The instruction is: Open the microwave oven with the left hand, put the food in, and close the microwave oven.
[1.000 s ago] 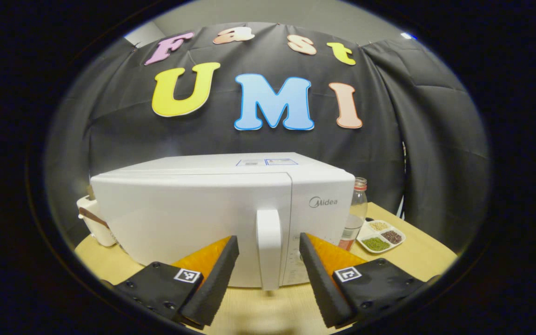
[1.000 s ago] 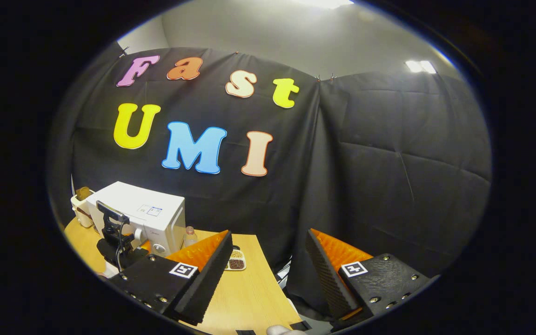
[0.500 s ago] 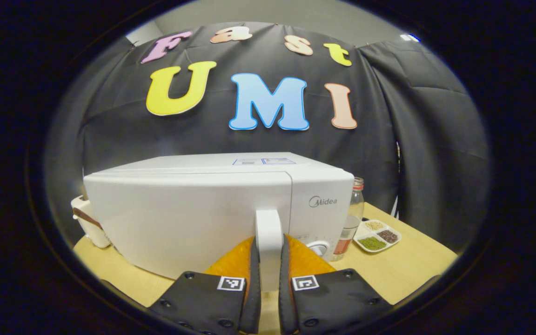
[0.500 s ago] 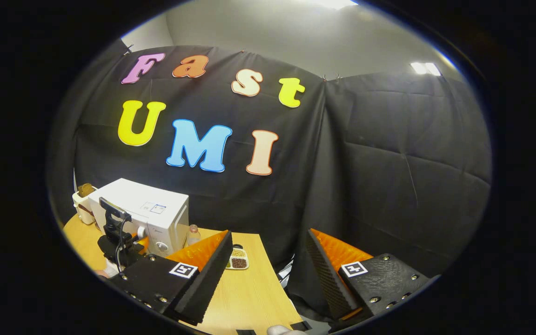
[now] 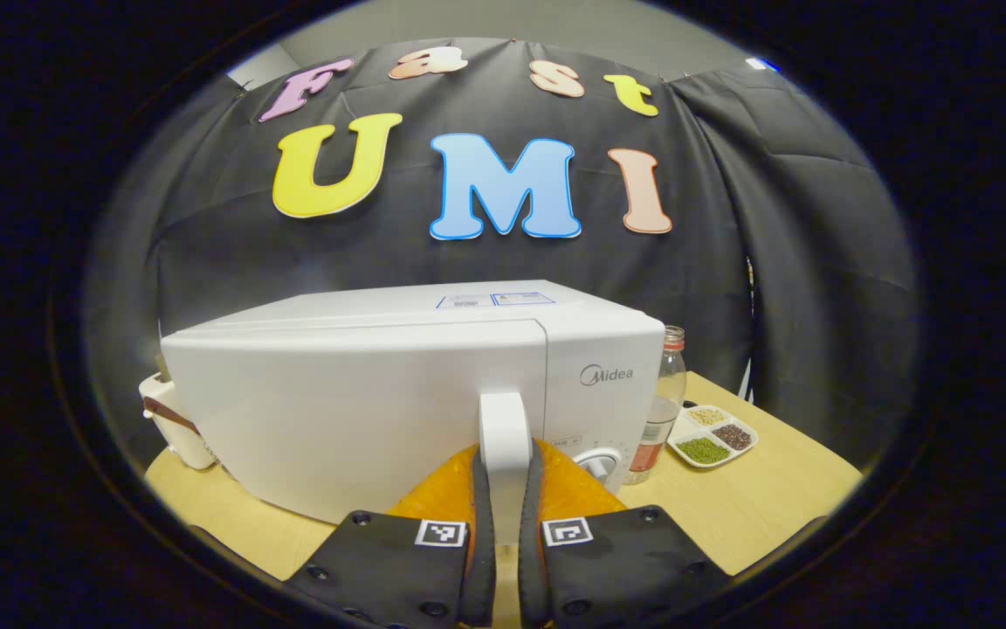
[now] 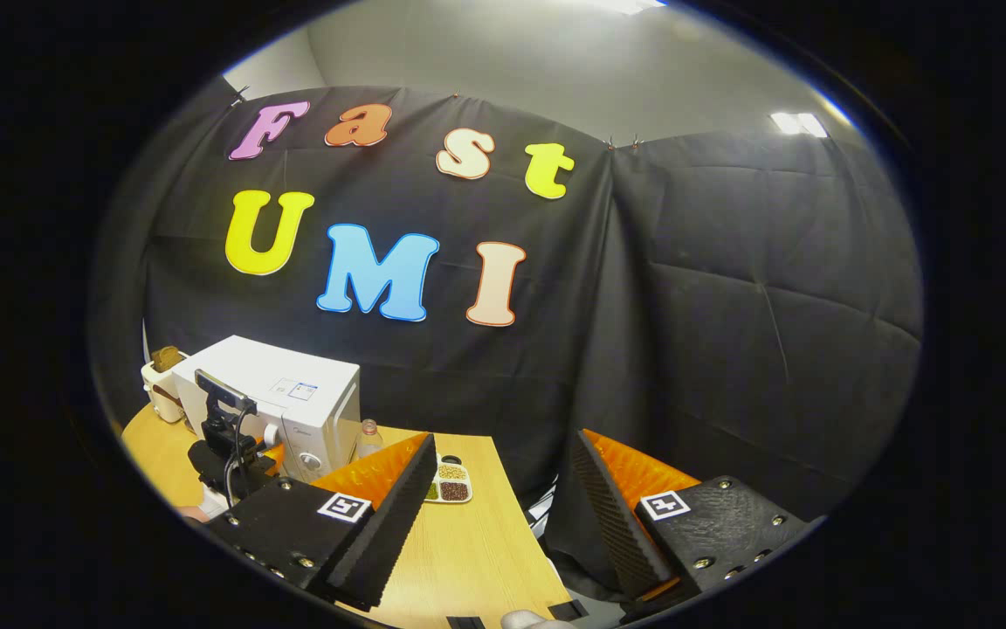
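At the front of the microwave (image 5: 398, 393), which stood on the surface (image 5: 756, 507) against the booth wall, our left claw (image 5: 505, 524) was clenched on the door handle (image 5: 504, 437), one finger pressing each side of that upright white bar. We judged the step in hand to be the pull that opens the door, and the door looked shut, its edge flush with the control panel (image 5: 603, 411). The hinge seemed to lie on the far left side, so a good pull would follow an arc out and to the left rather than a straight line back; a straight tug risked dragging the whole oven across the surface or slipping the fingers off the smooth handle. We thought it wise to keep the grip firm and the pull slow until the latch let go. A bottle (image 5: 664, 393) and a small tray (image 5: 713, 434) of grains stood just beside the oven's right side, clear of the door's swing. We could not tell which item was the food to load. Our right claw (image 6: 503, 507) was released, fingers wide apart with nothing between them, well off to the right of the microwave (image 6: 293, 397), where it would not block the door.
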`<action>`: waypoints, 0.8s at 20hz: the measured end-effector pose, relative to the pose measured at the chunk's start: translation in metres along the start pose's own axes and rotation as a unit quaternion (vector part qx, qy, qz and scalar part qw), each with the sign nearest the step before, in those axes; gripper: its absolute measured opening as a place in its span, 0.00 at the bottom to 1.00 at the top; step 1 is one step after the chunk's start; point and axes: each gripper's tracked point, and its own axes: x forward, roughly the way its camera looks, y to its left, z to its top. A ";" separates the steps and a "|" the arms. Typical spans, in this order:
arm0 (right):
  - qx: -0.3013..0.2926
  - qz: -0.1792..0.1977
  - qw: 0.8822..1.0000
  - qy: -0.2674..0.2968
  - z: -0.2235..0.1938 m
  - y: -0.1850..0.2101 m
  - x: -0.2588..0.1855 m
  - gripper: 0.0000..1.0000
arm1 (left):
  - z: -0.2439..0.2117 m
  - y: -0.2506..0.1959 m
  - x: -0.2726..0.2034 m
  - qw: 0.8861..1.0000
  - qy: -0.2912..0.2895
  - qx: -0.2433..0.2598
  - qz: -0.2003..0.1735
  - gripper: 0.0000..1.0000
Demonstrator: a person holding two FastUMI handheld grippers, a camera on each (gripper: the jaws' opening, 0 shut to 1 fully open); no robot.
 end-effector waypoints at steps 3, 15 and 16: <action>0.001 0.013 1.000 -0.001 0.001 0.005 -0.003 0.96 | -0.008 0.003 -0.043 1.000 -0.022 0.013 0.003 0.19; 0.001 0.085 0.996 -0.026 0.010 0.038 -0.024 0.96 | -0.029 0.060 -0.129 0.999 0.002 0.042 0.033 1.00; 0.003 0.085 0.996 -0.026 0.010 0.038 -0.025 0.96 | -0.031 0.061 -0.133 0.999 0.002 0.037 0.032 1.00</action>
